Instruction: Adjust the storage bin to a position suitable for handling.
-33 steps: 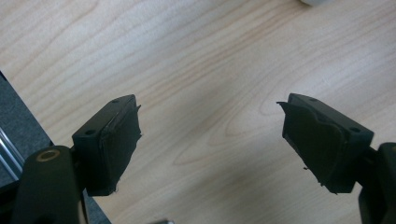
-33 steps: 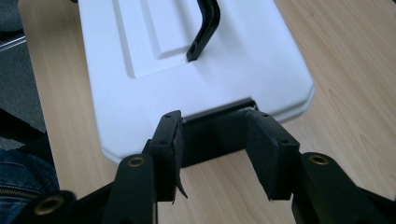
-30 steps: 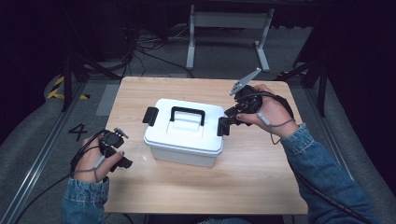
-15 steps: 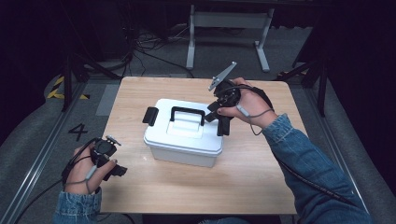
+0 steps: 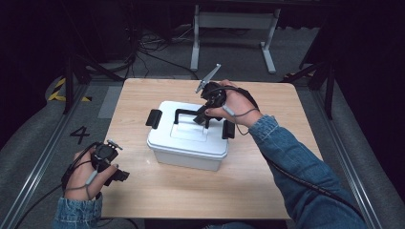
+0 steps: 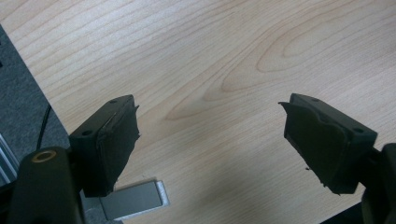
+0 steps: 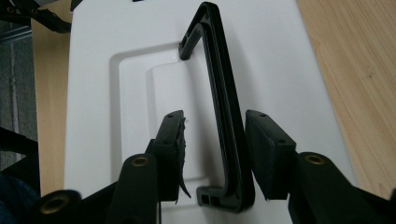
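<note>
A white lidded box [image 5: 184,151] stands mid-table, with a black latch at its left end [image 5: 153,118] and another at its right end [image 5: 228,129]. Its black carry handle [image 5: 183,112] stands up from the lid [image 7: 280,56]. My right gripper [image 5: 202,118] hangs over the lid. In the right gripper view it [image 7: 217,116] is open, with the handle [image 7: 223,84] between the jaws; the right jaw is almost touching it and the left jaw stands apart. My left gripper [image 5: 118,175] is low over the table's front left, open [image 6: 210,112], with only bare wood between its jaws.
The wooden table [image 5: 267,157] has free room in front of and to the right of the box. Its left edge lies close to my left gripper, with grey floor [image 6: 23,98] and a metal plate [image 6: 133,200] beyond. A grey frame [image 5: 234,28] stands behind the table.
My right gripper moved left from the box's right latch to over the lid, jaws now astride the handle. My left hand drew back toward the front left corner.
</note>
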Demonstrator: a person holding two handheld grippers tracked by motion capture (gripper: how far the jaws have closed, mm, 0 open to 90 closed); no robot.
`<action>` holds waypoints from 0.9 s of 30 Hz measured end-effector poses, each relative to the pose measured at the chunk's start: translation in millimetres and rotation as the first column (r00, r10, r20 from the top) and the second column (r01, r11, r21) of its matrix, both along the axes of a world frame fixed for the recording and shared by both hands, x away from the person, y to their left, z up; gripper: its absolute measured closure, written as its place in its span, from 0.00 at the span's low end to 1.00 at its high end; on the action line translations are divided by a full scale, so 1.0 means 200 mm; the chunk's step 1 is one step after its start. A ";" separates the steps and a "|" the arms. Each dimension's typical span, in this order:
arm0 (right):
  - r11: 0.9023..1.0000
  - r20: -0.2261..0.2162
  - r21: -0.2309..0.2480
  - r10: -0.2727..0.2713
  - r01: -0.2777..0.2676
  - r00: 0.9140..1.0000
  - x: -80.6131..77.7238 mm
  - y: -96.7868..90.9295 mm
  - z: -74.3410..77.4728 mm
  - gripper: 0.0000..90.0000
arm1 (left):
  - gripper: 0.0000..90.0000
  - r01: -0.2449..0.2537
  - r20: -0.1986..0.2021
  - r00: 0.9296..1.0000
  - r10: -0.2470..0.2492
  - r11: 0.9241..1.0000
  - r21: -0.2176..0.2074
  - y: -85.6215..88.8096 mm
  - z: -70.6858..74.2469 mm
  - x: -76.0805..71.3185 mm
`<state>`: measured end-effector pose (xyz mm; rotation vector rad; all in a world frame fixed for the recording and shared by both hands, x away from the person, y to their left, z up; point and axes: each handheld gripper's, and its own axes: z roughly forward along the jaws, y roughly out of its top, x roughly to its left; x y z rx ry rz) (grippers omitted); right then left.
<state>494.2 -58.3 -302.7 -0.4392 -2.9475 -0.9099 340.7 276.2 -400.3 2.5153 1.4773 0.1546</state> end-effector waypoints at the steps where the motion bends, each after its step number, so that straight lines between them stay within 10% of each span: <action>1: 1.000 -0.002 -0.003 0.001 -0.001 1.000 0.00 0.01 -0.01 0.68 | 0.21 -0.001 0.000 1.000 0.001 1.000 0.004 0.00 0.00 0.00; 7: 0.997 0.021 -0.069 0.029 -0.028 0.999 -0.02 0.07 -0.03 0.90 | 0.20 0.001 -0.001 1.000 -0.001 1.000 0.002 0.00 0.00 0.02; 27: 0.993 0.057 -0.011 0.116 -0.115 0.992 -0.04 0.05 0.03 0.94 | 0.21 0.032 0.002 0.999 -0.032 0.999 0.007 -0.04 0.01 0.12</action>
